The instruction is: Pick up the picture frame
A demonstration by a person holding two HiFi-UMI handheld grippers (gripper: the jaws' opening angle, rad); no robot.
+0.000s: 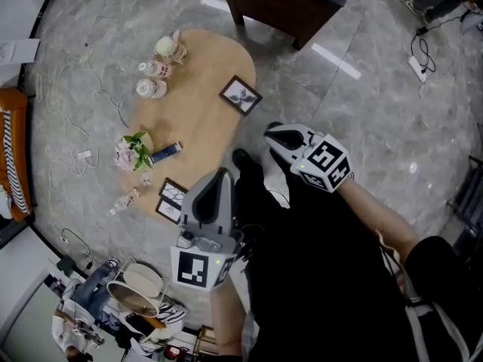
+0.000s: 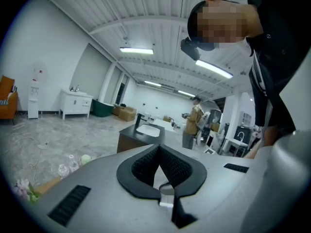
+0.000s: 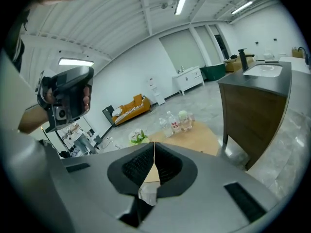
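In the head view a dark picture frame [image 1: 241, 95] lies flat at the right edge of the oval wooden table [image 1: 200, 59]. A second frame [image 1: 172, 200] lies at the table's near end. My left gripper [image 1: 220, 174] hovers just right of that second frame, shut with nothing between its jaws. Beyond the table's right side, my right gripper [image 1: 272, 133] is over the floor, below the first frame, also shut and empty. The left gripper view shows its gripper [image 2: 158, 148] with pads together. In the right gripper view its gripper [image 3: 154, 144] points toward the table [image 3: 197, 136].
Bottles [image 1: 152, 78], a flower bouquet [image 1: 133, 151] and a blue item [image 1: 165, 153] sit on the table. A dark cabinet [image 1: 287, 2] stands beyond it. Cables and a power strip [image 1: 417, 67] lie on the marble floor. Clutter [image 1: 139, 292] sits at lower left.
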